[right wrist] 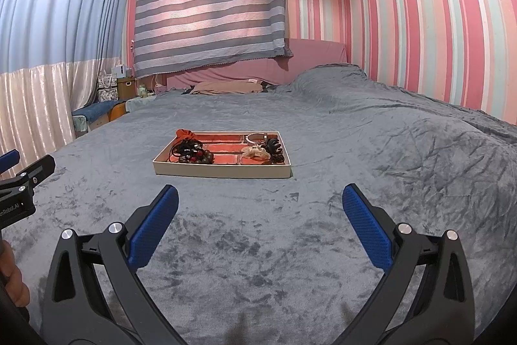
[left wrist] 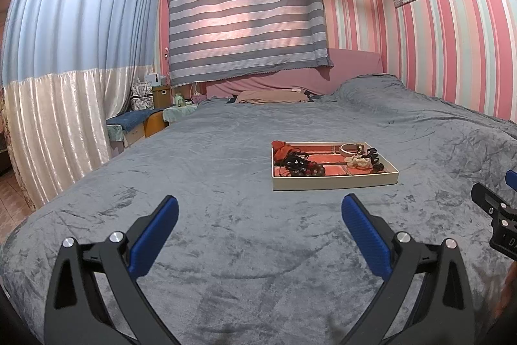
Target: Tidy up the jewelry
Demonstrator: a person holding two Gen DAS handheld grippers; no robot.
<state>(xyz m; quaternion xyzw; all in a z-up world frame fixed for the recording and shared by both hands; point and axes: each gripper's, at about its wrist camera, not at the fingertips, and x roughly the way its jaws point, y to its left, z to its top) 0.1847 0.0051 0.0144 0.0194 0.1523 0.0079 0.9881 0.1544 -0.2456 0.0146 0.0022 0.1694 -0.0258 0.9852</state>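
A shallow cream tray [left wrist: 334, 182] with a red compartmented lining lies on the grey bed; it also shows in the right wrist view [right wrist: 223, 173]. In it lie a red scrunchie [left wrist: 282, 149], a dark bead bracelet [left wrist: 307, 168], a cream scrunchie [left wrist: 358, 163], a black claw clip [left wrist: 371, 155] and a pale bangle [left wrist: 350, 148]. My left gripper [left wrist: 260, 207] is open and empty, above the blanket short of the tray. My right gripper [right wrist: 260, 198] is open and empty, also short of the tray.
The grey velvet blanket [left wrist: 226, 248] covers a wide bed. A pillow [left wrist: 271, 96] lies at the pink headboard. Bedside furniture with boxes [left wrist: 152, 105] stands at the left by the curtains. A striped wall [right wrist: 436, 37] runs along the right.
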